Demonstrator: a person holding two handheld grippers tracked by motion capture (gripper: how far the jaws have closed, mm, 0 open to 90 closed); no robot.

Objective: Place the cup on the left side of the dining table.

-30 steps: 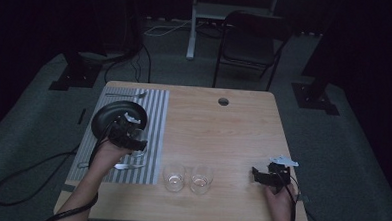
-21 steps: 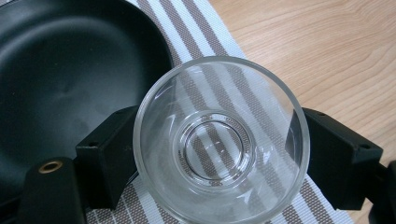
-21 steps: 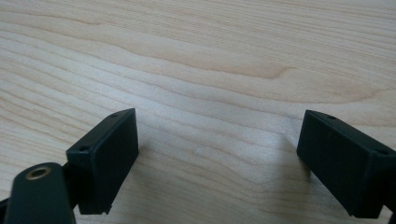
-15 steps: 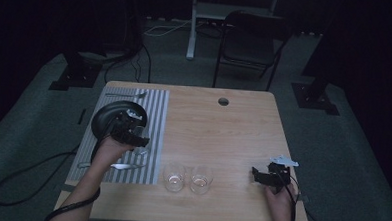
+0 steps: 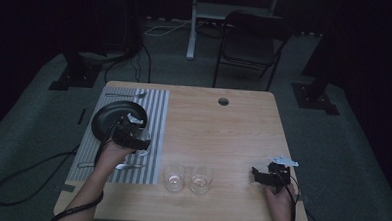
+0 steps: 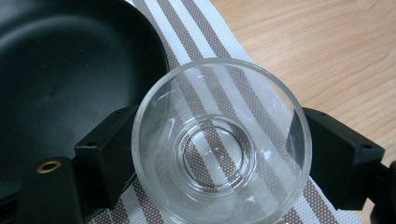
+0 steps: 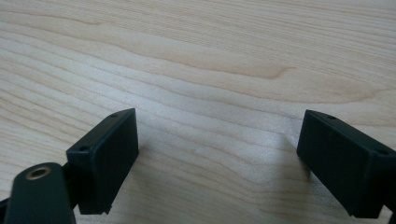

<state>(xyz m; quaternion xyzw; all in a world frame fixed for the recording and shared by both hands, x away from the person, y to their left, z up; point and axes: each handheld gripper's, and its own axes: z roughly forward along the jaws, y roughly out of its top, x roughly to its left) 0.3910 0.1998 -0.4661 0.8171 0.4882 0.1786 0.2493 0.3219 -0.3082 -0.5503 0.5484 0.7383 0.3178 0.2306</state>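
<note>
Left gripper [image 6: 219, 154] shifted, clasping glass [image 6: 219, 140]

Count: 3 clear glasses total, 2 standing side by side near the desk's front edge, i.e. one glass [image 5: 174, 177] and a second glass [image 5: 200, 178], plus a third glass [image 6: 220, 140] between the left gripper's jaws. 1 black plate [image 5: 114, 118]. 1 striped placemat [image 5: 152, 138]. 2 pcs of cutlery on the mat, far-end utensil [image 5: 125, 94] and near-end spoon [image 5: 124, 166]. 2 grippers: left gripper [image 5: 131, 136], right gripper [image 5: 270, 175]. 1 desk [image 5: 223, 136]. 1 chair [image 5: 249, 40] behind it.
</note>
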